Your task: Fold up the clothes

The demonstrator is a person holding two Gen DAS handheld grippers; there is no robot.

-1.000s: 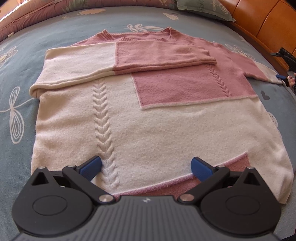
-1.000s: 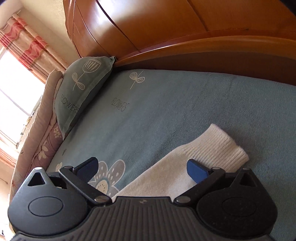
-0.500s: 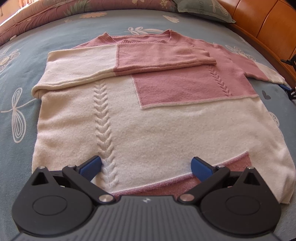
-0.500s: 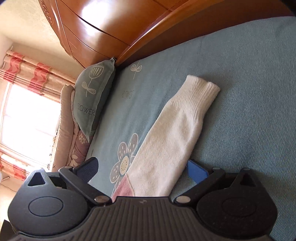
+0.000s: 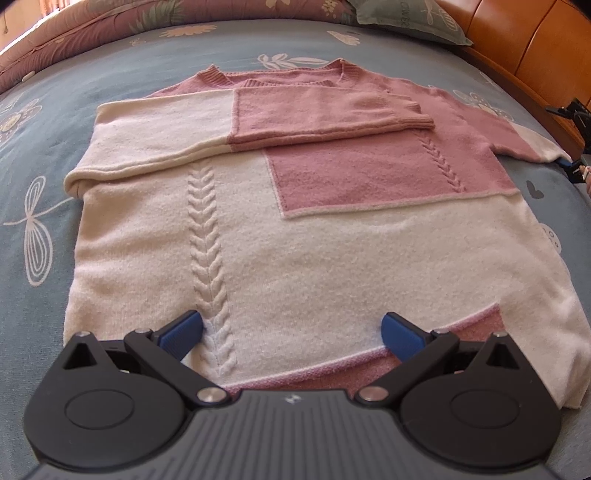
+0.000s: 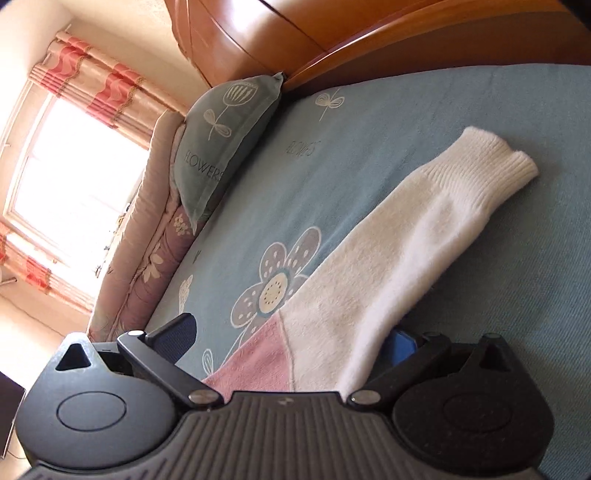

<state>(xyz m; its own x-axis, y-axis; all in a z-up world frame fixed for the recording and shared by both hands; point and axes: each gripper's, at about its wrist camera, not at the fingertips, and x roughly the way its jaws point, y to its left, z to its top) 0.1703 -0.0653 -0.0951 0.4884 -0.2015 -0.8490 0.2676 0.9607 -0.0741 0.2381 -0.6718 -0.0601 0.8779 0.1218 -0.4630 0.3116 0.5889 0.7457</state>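
The sweater (image 5: 295, 229) lies flat, front up, in the middle of the bed (image 5: 40, 122), cream below and pink toward the collar. One sleeve (image 5: 236, 129) is folded across the chest, its pink cuff ending near the middle. The other sleeve (image 6: 402, 251) stretches out to the side over the blue bedspread, cream with a ribbed cuff, pink where it nears the shoulder.

The step in hand looks like folding that second sleeve inward. The right tool (image 6: 295, 336) is spread wide with the sleeve running between its fingers, one blue pad tucked at the sleeve's lower edge; it is not pinching yet. To do this well, I would close on the sleeve through both layers, lift only enough to clear the bedspread, and carry it across the chest so it lies level with the sleeve already folded, cuff flat and not twisted. A grip close to the shoulder would leave the long cuff end to drag, so a hold further along the sleeve seems wiser.

The left tool (image 5: 291, 328) is spread too, hovering over the hem and holding nothing; it could press the body down so the knit does not slide.

Counted: one sweater, two sleeves (one folded, one out), two tools, one pillow (image 6: 225, 147) by the wooden headboard (image 6: 332, 33), and one rolled quilt (image 6: 147, 258) under the curtained window (image 6: 70, 177).
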